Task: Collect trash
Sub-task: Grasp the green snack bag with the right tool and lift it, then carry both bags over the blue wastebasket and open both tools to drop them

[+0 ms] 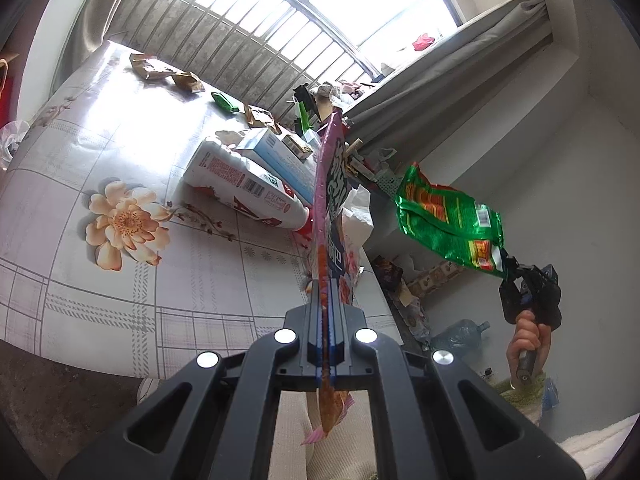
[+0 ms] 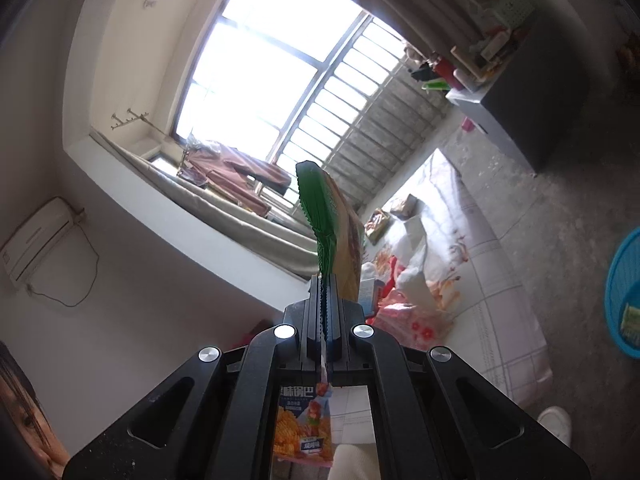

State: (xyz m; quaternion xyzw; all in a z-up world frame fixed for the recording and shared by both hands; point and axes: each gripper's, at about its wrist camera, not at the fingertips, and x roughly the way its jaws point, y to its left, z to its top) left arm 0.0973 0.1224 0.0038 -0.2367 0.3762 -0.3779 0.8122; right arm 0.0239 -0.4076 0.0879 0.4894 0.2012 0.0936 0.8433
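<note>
Pink snack wrapper (image 1: 329, 184): seen edge-on at the centre of the left wrist view, running up from the jaws towards the window; its lower end was left hanging below the fingers at the bottom centre. In the right wrist view its printed face (image 2: 306, 424) was shown at the bottom centre, behind the gripper frame.
Green snack bag (image 1: 448, 220): held in mid-air at the right of the left wrist view, clear of the table; in the right wrist view it (image 2: 326, 224) was seen rising from the jaws at the frame's centre.
Left gripper (image 1: 327, 292): pressed together on the pink snack wrapper, the foil pinched flat between the pads.
Right gripper (image 2: 324, 292): clamped on a corner of the green snack bag; in the left wrist view it (image 1: 509, 268) was seen at the right edge, carried by a hand (image 1: 526, 338) on its handle.
Table (image 1: 120, 280): covered with a flower-print cloth, filling the left half of the left wrist view.
Left on the table: a white bag (image 1: 244, 184) lying on its side with a pale blue carton (image 1: 280, 156) resting on it, just left of the wrapper; brown wrappers (image 1: 160, 70) and a small green packet (image 1: 224, 102) further up, near the window bars.
Blue basket (image 2: 624, 296): cut off by the right edge of the right wrist view, down on the floor.
</note>
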